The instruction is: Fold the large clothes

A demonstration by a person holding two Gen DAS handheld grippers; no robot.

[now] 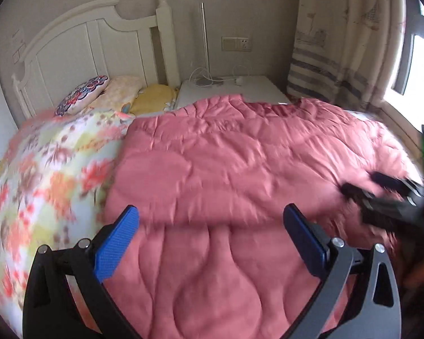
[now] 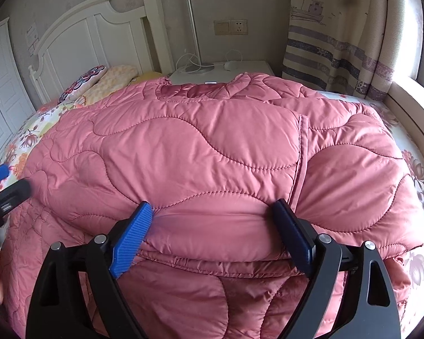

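Note:
A large pink quilted coat [image 1: 240, 163] lies spread on the bed, folded over itself; it fills the right wrist view [image 2: 198, 152]. My left gripper [image 1: 212, 214] is open and empty, hovering just above the coat's folded edge. My right gripper [image 2: 212, 212] is open, its blue pads on either side of a thick folded roll of the coat, touching or nearly touching it. The right gripper shows blurred at the right edge of the left wrist view [image 1: 387, 197]; the left gripper shows at the left edge of the right wrist view [image 2: 2, 186].
A floral bedsheet [image 1: 42, 175] covers the bed. Pillows [image 1: 110, 96] lie by the white headboard [image 1: 79, 42]. A white nightstand [image 1: 229, 87] with a lamp and cables stands behind. A striped curtain [image 2: 339, 50] and window are at the right.

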